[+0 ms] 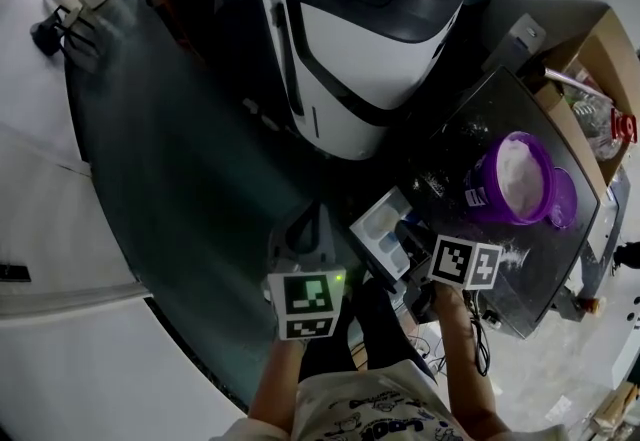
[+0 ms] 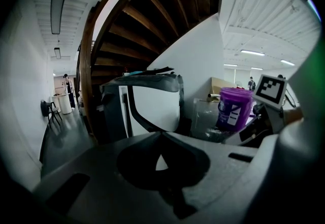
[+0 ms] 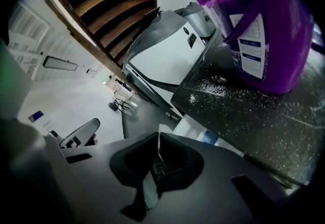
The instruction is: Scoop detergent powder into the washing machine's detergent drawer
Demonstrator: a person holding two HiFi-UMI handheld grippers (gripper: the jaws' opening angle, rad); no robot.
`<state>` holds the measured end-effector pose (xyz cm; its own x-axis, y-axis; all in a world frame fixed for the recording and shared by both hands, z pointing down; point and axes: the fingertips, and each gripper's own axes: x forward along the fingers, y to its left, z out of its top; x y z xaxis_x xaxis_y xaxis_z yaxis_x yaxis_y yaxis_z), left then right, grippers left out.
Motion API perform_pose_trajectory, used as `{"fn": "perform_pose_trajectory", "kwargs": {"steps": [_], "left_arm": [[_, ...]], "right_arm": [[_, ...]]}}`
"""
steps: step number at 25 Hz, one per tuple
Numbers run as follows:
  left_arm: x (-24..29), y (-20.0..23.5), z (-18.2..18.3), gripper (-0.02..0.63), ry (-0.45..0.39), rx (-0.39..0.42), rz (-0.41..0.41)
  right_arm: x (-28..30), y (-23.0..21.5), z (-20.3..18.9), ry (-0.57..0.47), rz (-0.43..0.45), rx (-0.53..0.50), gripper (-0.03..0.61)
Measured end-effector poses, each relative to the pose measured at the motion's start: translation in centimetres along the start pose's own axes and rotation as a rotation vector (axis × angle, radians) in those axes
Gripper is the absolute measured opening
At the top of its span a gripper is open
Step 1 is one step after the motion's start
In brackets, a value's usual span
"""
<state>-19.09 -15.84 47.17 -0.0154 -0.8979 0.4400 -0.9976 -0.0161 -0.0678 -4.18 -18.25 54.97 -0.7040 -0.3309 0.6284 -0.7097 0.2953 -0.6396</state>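
The left tool [image 2: 161, 135] was clenched on nothing, its jaws meeting in a point with only a sliver of light below them. It pointed at the white and dark washing machine [image 2: 152, 106], with the purple detergent tub [image 2: 234, 108] off to its right. The right tool [image 3: 157, 137] was likewise clenched and empty, its jaws pressed together. Just beyond its tips lay the pulled-out detergent drawer [image 3: 204, 136], white with a blue part. The tub [image 3: 264, 30] stood further off to its upper right, apart from the jaws.

From the head view, the drawer [image 1: 383, 227] lay open between the two tools, near the person and at the left edge of the dark speckled counter [image 1: 480, 119]. The tub [image 1: 480, 191] stood open on that counter, right of the drawer, filled with white powder. A smaller purple round piece [image 1: 563, 199] touched its right side; whether lid or scoop I could not tell. Spilled powder [image 3: 208, 83] dusted the counter near the tub's base. The washing machine [image 1: 370, 49] stood on the far side, and an open cardboard box [image 1: 590, 59] sat at the far right.
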Motion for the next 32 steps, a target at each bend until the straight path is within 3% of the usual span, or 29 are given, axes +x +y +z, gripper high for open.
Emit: {"fn": "perform_pose_trajectory", "kwargs": {"steps": [5, 32], "left_arm": [[0.2, 0.0, -0.4, 0.002, 0.006, -0.006, 0.003], [-0.4, 1.1, -1.5, 0.002, 0.026, -0.033, 0.045]], "right_arm": [[0.8, -0.5, -0.3, 0.022, -0.062, -0.103, 0.021], [3.9, -2.5, -1.4, 0.122, -0.475, -0.91, 0.021]]}}
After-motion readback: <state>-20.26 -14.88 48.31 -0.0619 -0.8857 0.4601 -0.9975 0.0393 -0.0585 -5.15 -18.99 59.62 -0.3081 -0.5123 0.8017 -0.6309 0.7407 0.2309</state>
